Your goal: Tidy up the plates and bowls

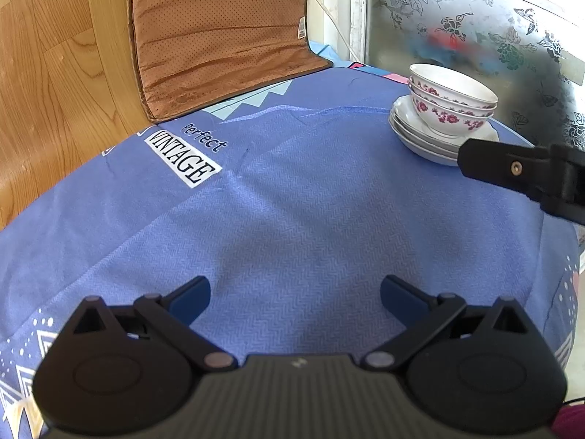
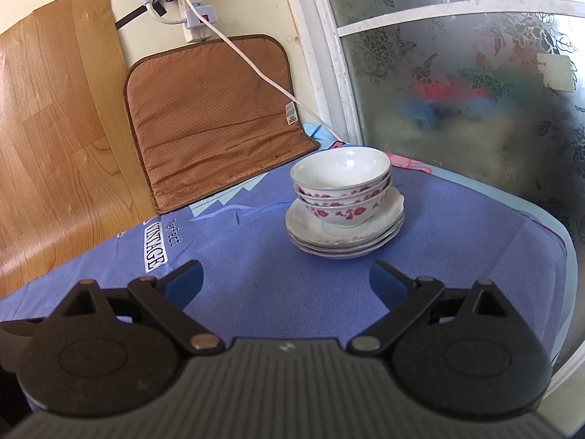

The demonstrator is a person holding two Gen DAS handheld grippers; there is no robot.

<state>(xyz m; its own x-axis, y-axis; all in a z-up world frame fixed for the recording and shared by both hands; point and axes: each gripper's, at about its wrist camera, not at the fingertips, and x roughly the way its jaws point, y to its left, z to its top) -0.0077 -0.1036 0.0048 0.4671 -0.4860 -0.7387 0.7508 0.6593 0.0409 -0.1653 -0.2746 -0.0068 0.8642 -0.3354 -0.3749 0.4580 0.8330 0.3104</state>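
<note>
In the left wrist view, the left gripper (image 1: 295,298) hangs with its jaws spread and empty over the blue tablecloth (image 1: 292,201), well apart from the floral bowls (image 1: 451,100) nested on the stacked plates (image 1: 427,139) at the far right. In the right wrist view, the right gripper (image 2: 286,285), jaws likewise apart and empty, faces that stack; the work looks done, so backing straight away without brushing the plate rim would serve best.

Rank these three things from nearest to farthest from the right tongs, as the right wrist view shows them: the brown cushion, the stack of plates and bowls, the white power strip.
From the right tongs, both open:
1. Stack of plates and bowls: straight ahead on the blue cloth, slightly right.
2. Brown cushion: behind, to the left, leaning on the wall.
3. White power strip: highest on the wall, above the cushion.
</note>
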